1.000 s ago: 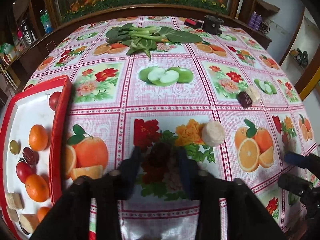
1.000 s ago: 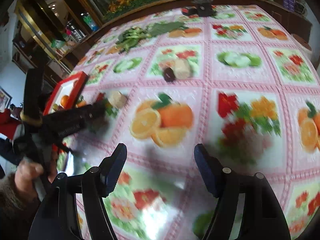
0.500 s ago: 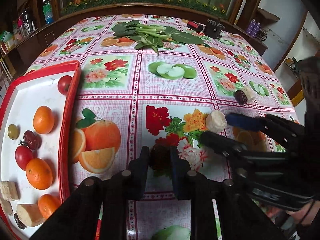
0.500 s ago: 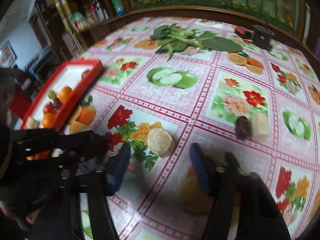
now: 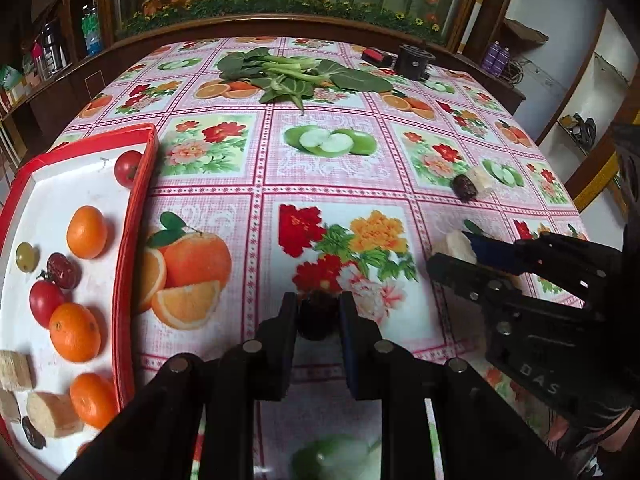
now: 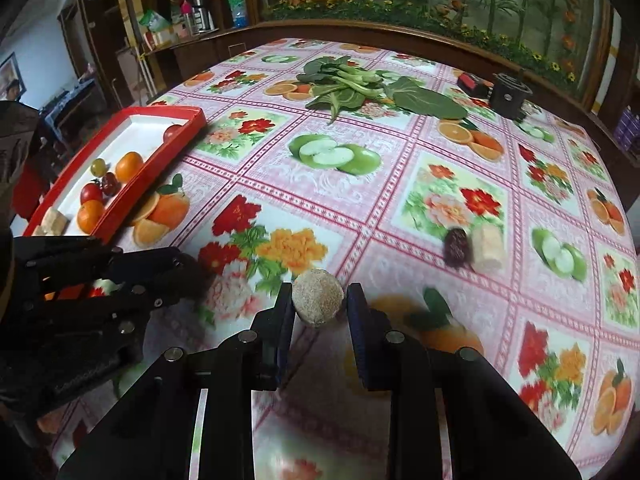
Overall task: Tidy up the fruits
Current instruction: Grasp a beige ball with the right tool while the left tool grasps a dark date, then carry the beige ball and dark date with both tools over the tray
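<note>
- The left gripper (image 5: 318,316) has its jaws drawn in tight on a dark date (image 5: 316,318), pinching it from both sides low over the table (image 5: 328,184). The date is small and dark between the pads, so how deep it sits cannot be told; a shallow pinch could let it squirt out on the way over.
- The right gripper (image 6: 318,308) has its jaws spread about as wide as the tan sugarcane piece (image 6: 317,302) between them. The left pad looks to be touching or nearly touching it, while a sliver of gap shows on the right side; it is not yet gripped.
- That piece looks rounded, so closing off-centre could, in my judgement, push it to roll across the slick printed cloth instead of seating it.
- The two grippers work close together here, the left one lying just beside the right one's target; a careless swing of either could knock the other or its load.
- The red tray (image 5: 138,216) lies to the left and already holds oranges (image 5: 87,232), tomatoes and cut pieces; its raised rim could catch a low carry.
- A second date (image 6: 456,246) and a pale block (image 6: 488,248) wait together on the table further right, well apart from the tray.
</note>
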